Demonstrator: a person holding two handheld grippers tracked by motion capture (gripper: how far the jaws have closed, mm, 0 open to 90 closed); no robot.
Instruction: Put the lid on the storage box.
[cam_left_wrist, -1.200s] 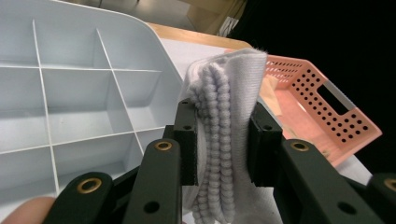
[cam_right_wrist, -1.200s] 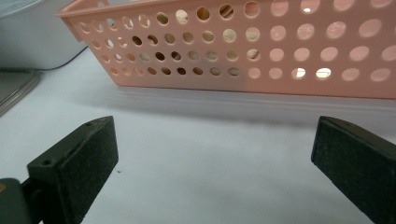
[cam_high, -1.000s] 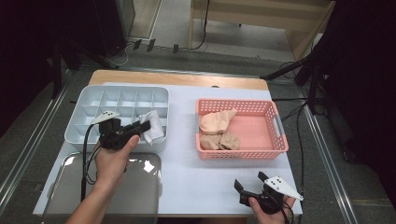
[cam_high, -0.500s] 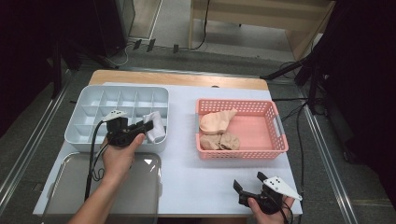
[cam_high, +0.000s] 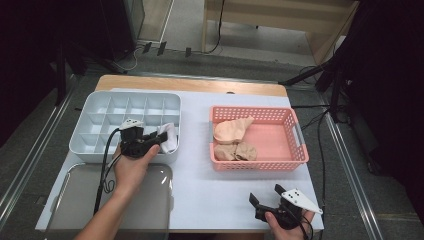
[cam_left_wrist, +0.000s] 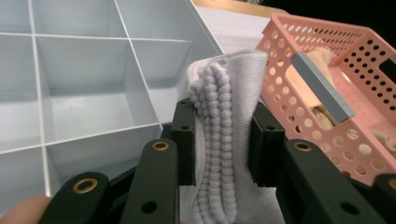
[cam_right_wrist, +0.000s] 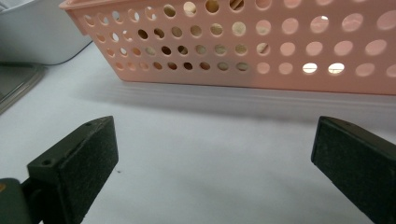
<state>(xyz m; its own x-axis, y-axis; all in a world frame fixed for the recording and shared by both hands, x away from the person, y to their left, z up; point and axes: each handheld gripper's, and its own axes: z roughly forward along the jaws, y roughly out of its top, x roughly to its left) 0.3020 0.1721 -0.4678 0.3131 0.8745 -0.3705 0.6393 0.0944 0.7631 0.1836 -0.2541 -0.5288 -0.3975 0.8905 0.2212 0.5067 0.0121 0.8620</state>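
A white sock (cam_left_wrist: 224, 116) is clamped between the jaws of the left gripper (cam_high: 159, 138) over the near right corner of the grey divided tray (cam_high: 95, 107). The right gripper (cam_high: 265, 205) is held low over the white table top (cam_high: 210, 185), jaws wide apart. A pink basket (cam_high: 295, 145) with beige cloths (cam_high: 232, 131) sits to the right, a metal tray (cam_high: 70, 210) near the front. A wooden edge (cam_high: 190, 85) borders the table's far side; dark floor and cables lie beyond.
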